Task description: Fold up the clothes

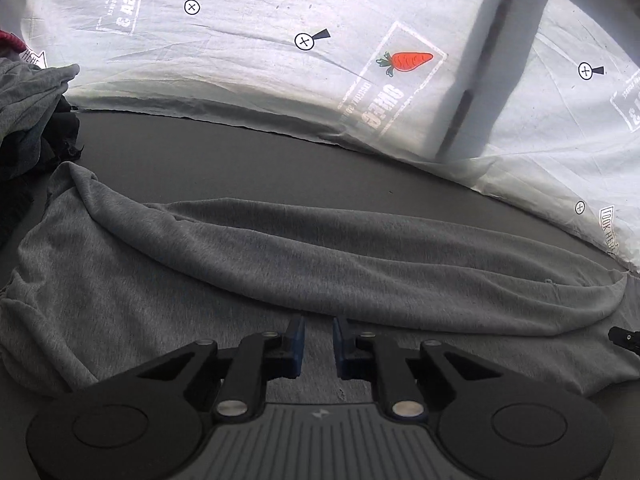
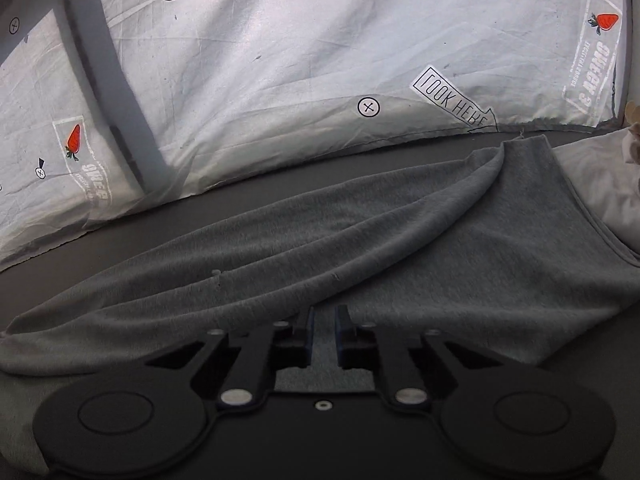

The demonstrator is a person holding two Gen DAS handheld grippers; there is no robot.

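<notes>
A grey knit garment (image 1: 280,264) lies spread on the dark table (image 1: 280,160), with its far edge folded over toward me in a long roll. It also shows in the right wrist view (image 2: 460,280), reaching to the table's far edge. My left gripper (image 1: 319,336) hovers over the garment's near part with its jaws a small gap apart and nothing between them. My right gripper (image 2: 325,328) stands the same way over the near part of the garment, jaws slightly apart and empty. The tip of the right gripper (image 1: 624,338) peeks in at the left view's right edge.
A pile of grey and dark clothes (image 1: 32,112) sits at the table's left. A light folded cloth (image 2: 600,188) lies at the right, partly under the garment. A white printed sheet (image 1: 280,40) hangs behind the table, also seen in the right wrist view (image 2: 300,60).
</notes>
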